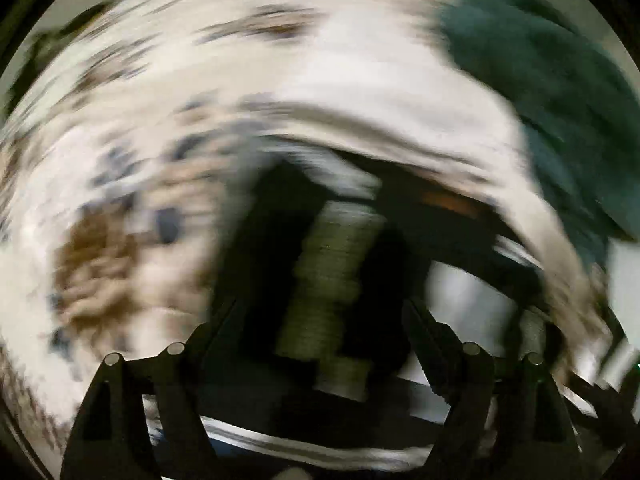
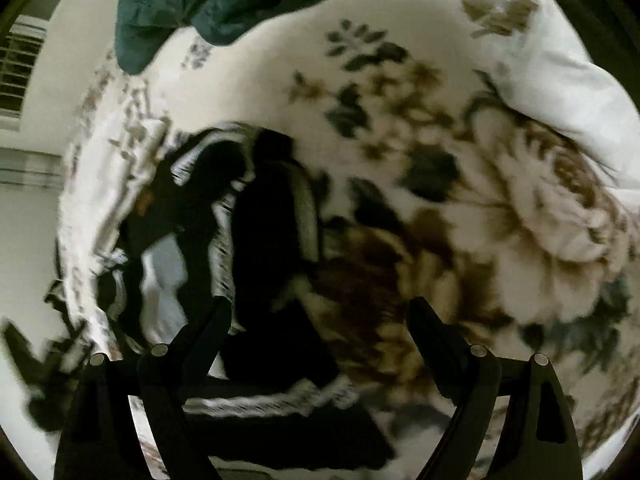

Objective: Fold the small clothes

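A small black garment with white stripes (image 2: 272, 240) lies crumpled on a floral bedspread (image 2: 500, 208). It also shows in the left wrist view (image 1: 312, 208), heavily blurred, with an olive-green patch (image 1: 332, 276) on it. My left gripper (image 1: 320, 312) hovers over it with its fingers spread wide, nothing between them. My right gripper (image 2: 320, 308) is open too, its left finger (image 2: 200, 344) over the garment's striped edge. Both views are motion-blurred.
A dark teal cloth (image 2: 208, 4) lies at the far side of the bed; it also shows in the left wrist view (image 1: 552, 92). A white pillow or duvet fold (image 2: 560, 76) sits at the right. A pale wall and window (image 2: 20, 68) stand at left.
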Tool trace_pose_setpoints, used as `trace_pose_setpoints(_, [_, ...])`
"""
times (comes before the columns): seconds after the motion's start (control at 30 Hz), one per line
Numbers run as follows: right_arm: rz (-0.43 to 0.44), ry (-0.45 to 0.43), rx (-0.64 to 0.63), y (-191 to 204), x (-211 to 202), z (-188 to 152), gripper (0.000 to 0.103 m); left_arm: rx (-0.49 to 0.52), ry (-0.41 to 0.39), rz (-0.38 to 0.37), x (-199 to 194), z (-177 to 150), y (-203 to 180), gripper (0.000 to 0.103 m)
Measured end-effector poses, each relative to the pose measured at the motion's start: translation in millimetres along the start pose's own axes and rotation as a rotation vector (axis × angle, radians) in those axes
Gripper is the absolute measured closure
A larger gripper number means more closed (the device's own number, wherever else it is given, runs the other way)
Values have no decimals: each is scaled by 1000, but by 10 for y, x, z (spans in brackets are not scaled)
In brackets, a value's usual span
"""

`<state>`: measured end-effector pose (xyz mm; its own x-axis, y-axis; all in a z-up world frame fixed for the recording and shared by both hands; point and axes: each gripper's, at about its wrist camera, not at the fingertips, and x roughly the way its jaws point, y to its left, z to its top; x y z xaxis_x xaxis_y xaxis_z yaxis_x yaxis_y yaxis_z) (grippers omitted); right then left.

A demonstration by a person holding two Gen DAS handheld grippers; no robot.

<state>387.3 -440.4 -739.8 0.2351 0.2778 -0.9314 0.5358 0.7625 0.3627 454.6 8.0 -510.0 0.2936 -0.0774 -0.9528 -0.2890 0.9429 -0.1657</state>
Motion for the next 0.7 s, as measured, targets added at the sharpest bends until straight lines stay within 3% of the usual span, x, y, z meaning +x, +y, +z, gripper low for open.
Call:
trace_pose_setpoints(0.07, [11,10,9,112,83,59,12,-94,29,17,222,105,381,25])
trace_pose_setpoints(0.13, [23,19,38,227,214,138,12,-114,79,22,488,178,503,30])
trace_pose_setpoints(0.17, [22,22,50,259,258,148,12,-101,88,13,592,203,525,56])
trace_pose_setpoints(0.23, [1,36,84,265,346,205,12,-29,89,-10,733,218,445,87])
trace_pose_setpoints(0.33, [-17,34,84,310,368,263,13,26,23,-11,664,150,403,92])
trace_pose_setpoints(0.4, [-30,21,44,363,326,231,32,-7,17,-63,621,116,544,92])
trace_pose_setpoints(0.43, [-44,28,19,399,315,214,53,-33,23,-88,611,124,627,93])
trace_pose_setpoints(0.47, [-56,40,-1,460,341,219,65,-58,28,-105,606,141,714,98])
trace_pose_setpoints(0.5, [-79,55,-27,522,373,199,87,-82,22,-97,583,161,826,100])
trace_pose_setpoints(0.53, [-90,59,-39,558,378,181,96,-92,17,-87,565,185,912,100])
trace_pose_setpoints(0.63, [-93,28,-90,773,322,135,97,-120,-17,-35,482,294,1191,102])
trace_pose_setpoints(0.7, [-63,4,-121,965,210,110,98,-155,-22,-57,414,368,1388,102])
